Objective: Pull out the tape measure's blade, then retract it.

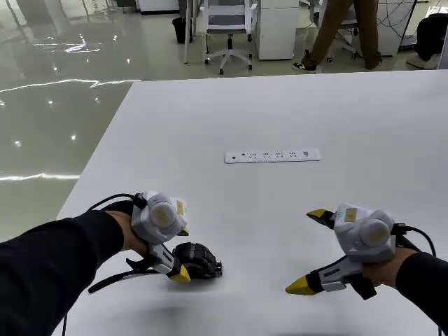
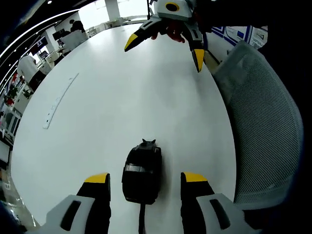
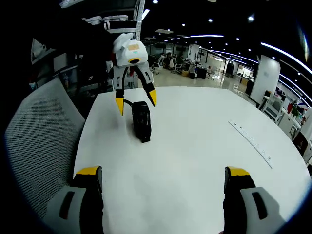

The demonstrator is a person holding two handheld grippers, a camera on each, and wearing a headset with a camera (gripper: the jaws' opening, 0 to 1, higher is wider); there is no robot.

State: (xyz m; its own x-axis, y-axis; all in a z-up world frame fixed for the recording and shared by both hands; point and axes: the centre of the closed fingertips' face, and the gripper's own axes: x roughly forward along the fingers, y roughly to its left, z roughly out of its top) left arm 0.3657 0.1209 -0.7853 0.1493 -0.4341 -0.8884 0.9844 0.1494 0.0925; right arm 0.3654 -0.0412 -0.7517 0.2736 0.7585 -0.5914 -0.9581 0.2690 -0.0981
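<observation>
Tape measure (image 2: 142,170) sits between left tongs (image 2: 146,179); power strip (image 1: 272,155) well beyond.

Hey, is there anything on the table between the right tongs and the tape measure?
Nothing visible. Bare table lies between the open right tongs and the tape measure. The power strip sits farther back, off that line. The left tongs straddle the tape measure, open, from its far side.

White power strip (image 1: 272,155) lies flat on the table (image 1: 210,126); beyond it — an office chair (image 1: 227,31).
</observation>
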